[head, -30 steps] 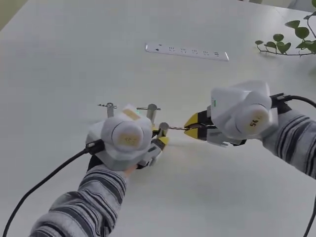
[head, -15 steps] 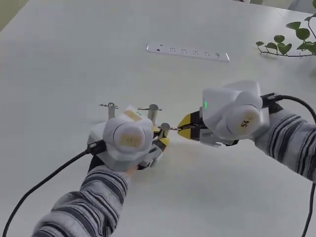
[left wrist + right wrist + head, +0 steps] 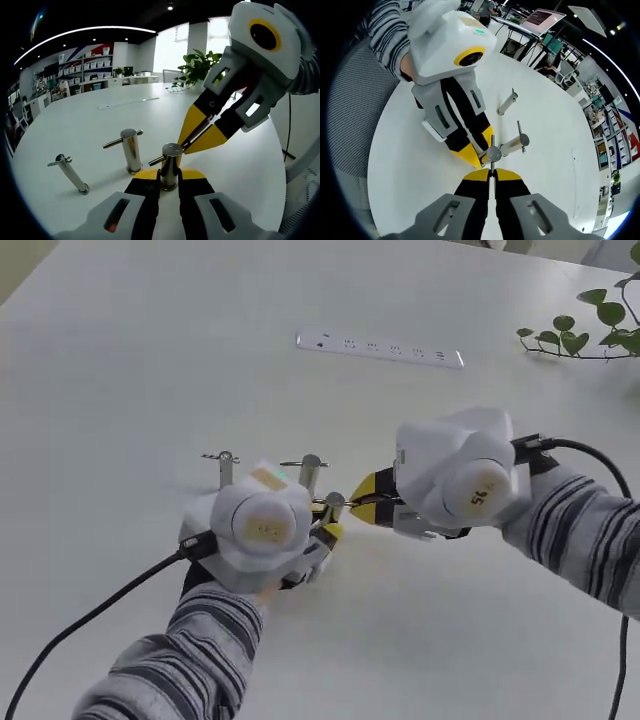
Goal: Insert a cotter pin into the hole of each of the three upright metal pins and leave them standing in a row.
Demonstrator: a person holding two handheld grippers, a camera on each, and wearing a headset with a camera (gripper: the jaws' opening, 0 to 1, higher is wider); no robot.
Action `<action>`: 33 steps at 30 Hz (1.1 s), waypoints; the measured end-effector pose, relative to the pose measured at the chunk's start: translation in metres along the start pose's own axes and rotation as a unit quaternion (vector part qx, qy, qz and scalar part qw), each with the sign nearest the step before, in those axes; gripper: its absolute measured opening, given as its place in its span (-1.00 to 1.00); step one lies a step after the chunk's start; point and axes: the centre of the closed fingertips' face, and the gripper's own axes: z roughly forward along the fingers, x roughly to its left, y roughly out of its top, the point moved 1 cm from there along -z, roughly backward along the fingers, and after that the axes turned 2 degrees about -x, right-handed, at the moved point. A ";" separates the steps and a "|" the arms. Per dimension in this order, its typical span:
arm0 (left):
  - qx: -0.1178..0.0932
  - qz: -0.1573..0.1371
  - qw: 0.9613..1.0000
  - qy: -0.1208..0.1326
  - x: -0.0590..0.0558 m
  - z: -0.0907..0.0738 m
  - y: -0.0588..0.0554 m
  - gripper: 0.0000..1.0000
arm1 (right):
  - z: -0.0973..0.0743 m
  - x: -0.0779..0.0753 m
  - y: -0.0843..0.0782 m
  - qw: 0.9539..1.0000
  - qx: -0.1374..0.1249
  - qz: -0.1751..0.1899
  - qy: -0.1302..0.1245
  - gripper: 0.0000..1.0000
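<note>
Left gripper (image 3: 170,177) and right gripper (image 3: 492,172) are white with yellow-tipped black fingers (image 3: 509,176); metal pins (image 3: 131,150) silver, sleeves (image 3: 575,535) grey-striped.

**Bright, even light; fisheye bowing at the edges**

Soft, even light covered the white table (image 3: 150,360) in the head view, which was slightly soft overall, and faint diffuse shadows lay just beneath both sets of jaws. In the left gripper view, windows (image 3: 167,50) far beyond the jaws blew out to white. A ceiling light strip (image 3: 85,33) bowed into an arc, and the metal pin (image 3: 171,160) between the jaws carried a clean highlight. In the right gripper view, the thin cotter pin (image 3: 492,141) stayed sharp just ahead of the jaws, while the room warped sideways.
</note>
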 end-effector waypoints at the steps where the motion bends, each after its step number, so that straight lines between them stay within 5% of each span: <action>1: 0.000 -0.002 1.000 0.000 0.000 0.000 0.000 -0.80 | 0.000 0.000 0.001 1.000 -0.001 0.001 0.000 -1.00; 17: 0.000 -0.005 1.000 0.003 0.000 0.000 -0.001 -0.80 | -0.005 -0.003 0.003 1.000 -0.003 0.003 -0.011 -0.91; 33: -0.001 -0.016 1.000 0.007 0.000 0.000 -0.001 -0.79 | -0.007 -0.003 0.006 0.999 -0.019 0.048 -0.012 -1.00</action>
